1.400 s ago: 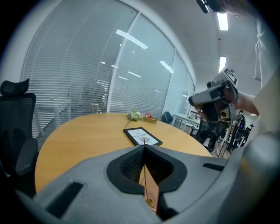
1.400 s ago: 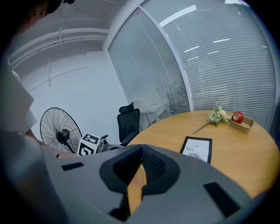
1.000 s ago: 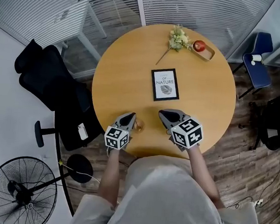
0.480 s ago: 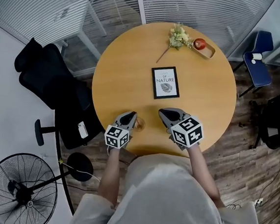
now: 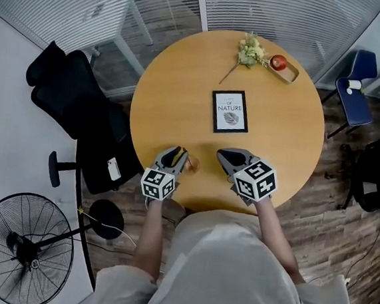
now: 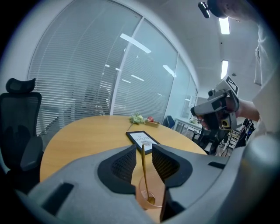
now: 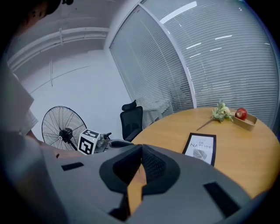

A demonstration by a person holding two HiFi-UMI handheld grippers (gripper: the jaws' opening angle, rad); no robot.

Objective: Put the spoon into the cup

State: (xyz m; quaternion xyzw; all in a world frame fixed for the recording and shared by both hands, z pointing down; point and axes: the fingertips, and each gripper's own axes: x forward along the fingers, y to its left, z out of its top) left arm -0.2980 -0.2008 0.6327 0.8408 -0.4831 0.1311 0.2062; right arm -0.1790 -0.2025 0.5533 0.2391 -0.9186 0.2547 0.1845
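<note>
At the near edge of the round wooden table (image 5: pixel 277 150): spoon in cup.
A slim gold spoon (image 6: pixel 144 168) stands in the translucent pinkish cup (image 6: pixel 155 186) between the left gripper (image 6: pixel 143 152) and its parted jaws; the right gripper (image 7: pixel 141 151) has its jaws pressed together, empty.

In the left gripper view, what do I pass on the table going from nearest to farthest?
cup with the spoon standing in it → framed print → flowers
</note>
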